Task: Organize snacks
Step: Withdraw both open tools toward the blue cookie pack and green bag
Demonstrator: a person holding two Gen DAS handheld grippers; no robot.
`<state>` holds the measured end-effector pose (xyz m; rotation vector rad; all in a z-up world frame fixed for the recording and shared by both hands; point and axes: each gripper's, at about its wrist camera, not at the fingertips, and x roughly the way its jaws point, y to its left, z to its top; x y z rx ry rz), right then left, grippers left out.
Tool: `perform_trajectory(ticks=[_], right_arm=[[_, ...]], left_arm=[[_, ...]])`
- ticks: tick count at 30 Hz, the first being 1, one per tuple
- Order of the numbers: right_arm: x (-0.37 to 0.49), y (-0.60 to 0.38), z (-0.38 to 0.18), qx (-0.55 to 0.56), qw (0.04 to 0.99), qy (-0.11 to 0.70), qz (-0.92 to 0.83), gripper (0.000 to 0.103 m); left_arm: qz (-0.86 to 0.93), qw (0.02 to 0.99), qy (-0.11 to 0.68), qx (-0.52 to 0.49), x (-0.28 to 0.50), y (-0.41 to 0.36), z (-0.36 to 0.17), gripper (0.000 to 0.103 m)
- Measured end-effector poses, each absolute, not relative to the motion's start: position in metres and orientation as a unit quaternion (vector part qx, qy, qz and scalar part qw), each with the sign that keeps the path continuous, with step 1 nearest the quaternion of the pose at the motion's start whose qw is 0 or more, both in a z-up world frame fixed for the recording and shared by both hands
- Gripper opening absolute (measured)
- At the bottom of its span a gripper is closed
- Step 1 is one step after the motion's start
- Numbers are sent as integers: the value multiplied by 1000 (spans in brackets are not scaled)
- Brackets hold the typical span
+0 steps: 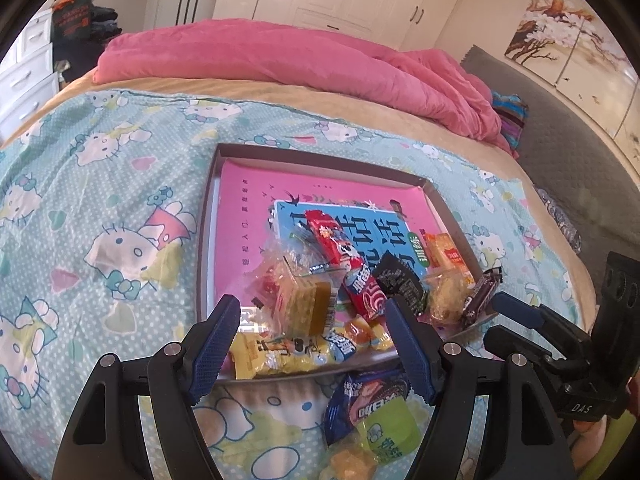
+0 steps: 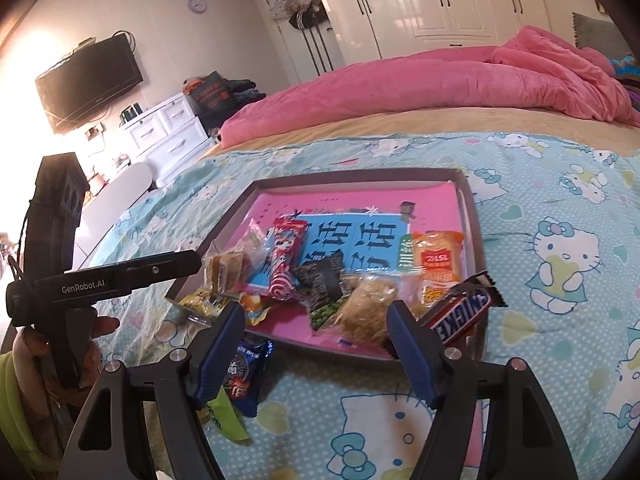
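Observation:
A dark-rimmed tray (image 1: 208, 240) (image 2: 474, 220) with a pink and blue lining lies on the bed and holds several snack packets. My left gripper (image 1: 312, 348) is open over its near edge, framing a clear-wrapped yellow cake (image 1: 304, 300) and a yellow packet (image 1: 280, 354) without touching them. My right gripper (image 2: 316, 348) is open too, with a green pea packet (image 2: 324, 316) and a clear bag of yellow snack (image 2: 368, 304) beyond its fingers. A Snickers bar (image 2: 460, 312) (image 1: 480, 296) lies across the tray's front right corner. A blue Oreo packet (image 1: 360, 400) (image 2: 244, 372) and a green jelly cup (image 1: 388, 436) lie on the sheet outside the tray.
The tray sits on a blue Hello Kitty sheet (image 1: 100, 200) (image 2: 560, 240). A pink duvet (image 1: 280, 52) (image 2: 440, 80) is heaped behind it. A hand (image 2: 100, 326) holds the left gripper at the left. White drawers (image 2: 168, 132) and a wall TV (image 2: 88, 80) stand beyond the bed.

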<state>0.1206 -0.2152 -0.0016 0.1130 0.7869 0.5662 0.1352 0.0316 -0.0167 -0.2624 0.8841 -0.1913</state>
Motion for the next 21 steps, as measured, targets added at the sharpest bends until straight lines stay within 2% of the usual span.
perform_trajectory(ticks=[21], right_arm=[[76, -155, -16, -15, 834, 415, 363, 73]], left_arm=[[-87, 882, 445, -127, 131, 32, -20, 76]])
